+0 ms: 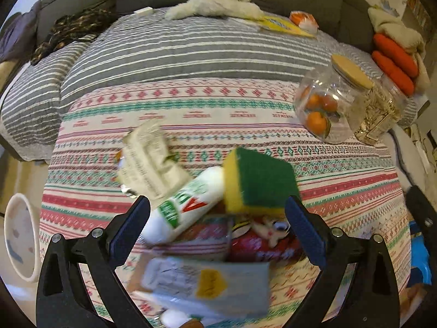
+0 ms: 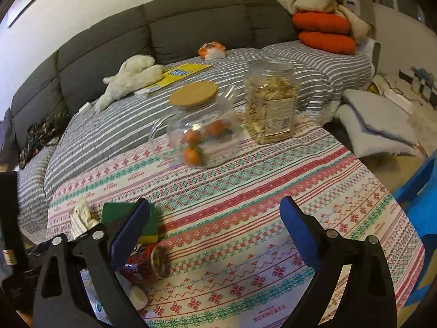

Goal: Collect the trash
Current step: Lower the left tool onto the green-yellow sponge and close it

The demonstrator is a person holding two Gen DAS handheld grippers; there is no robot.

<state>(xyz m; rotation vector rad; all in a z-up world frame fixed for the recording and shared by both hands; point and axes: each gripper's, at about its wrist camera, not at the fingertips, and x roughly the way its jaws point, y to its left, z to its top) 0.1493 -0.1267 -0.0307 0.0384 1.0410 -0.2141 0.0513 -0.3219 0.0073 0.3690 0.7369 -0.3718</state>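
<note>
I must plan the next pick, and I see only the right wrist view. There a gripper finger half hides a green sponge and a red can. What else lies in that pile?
Observer: A white tube with red and green print, one end against the green sponge.
Operator: Is anything nearer to the left gripper?
Observer: Yes, a flat grey packet with a yellow sticker, just before the red can.
Operator: Does the left gripper hold something?
Observer: No. The left gripper is open over the pile and grips nothing.
</note>
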